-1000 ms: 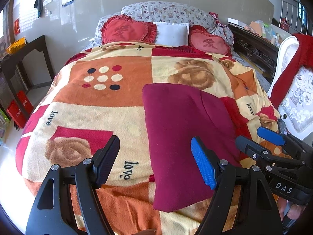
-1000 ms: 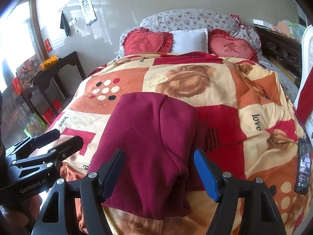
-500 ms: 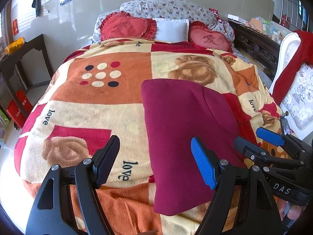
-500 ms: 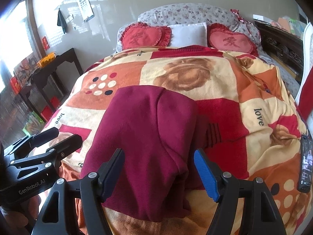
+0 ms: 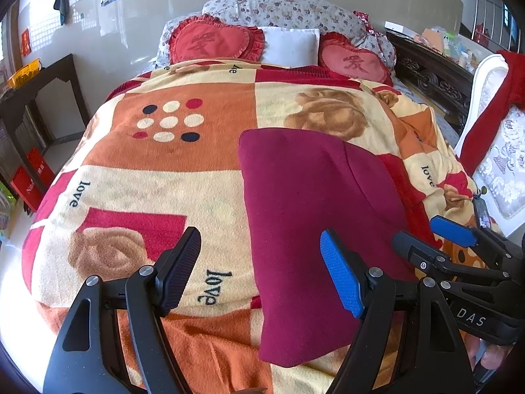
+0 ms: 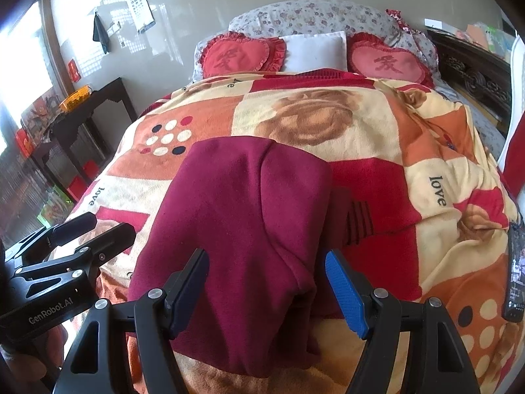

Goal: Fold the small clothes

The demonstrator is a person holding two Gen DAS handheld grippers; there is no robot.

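Note:
A dark red garment [image 5: 315, 216] [image 6: 242, 229] lies folded into a long strip on the patterned blanket [image 5: 157, 177] [image 6: 393, 151], its near end hanging over the bed's front edge. My left gripper [image 5: 261, 269] hovers open above the blanket at the garment's left edge, nothing between its fingers. My right gripper [image 6: 267, 290] hovers open above the garment's near end, not touching it. Each gripper shows at the side of the other's view: the right gripper [image 5: 433, 239] low right, the left gripper [image 6: 88, 233] low left.
Two red heart cushions [image 5: 213, 44] [image 6: 387, 60] and a white pillow [image 5: 292, 44] lie at the bed's head. A dark side table [image 5: 42, 82] stands left. A white chair with red cloth [image 5: 492, 115] stands right. A phone [image 6: 515, 282] lies on the blanket's right edge.
Both views have shifted slightly, the bed and garment sitting a little lower in frame. The garment lies the same and both grippers' jaws stand as wide as before.

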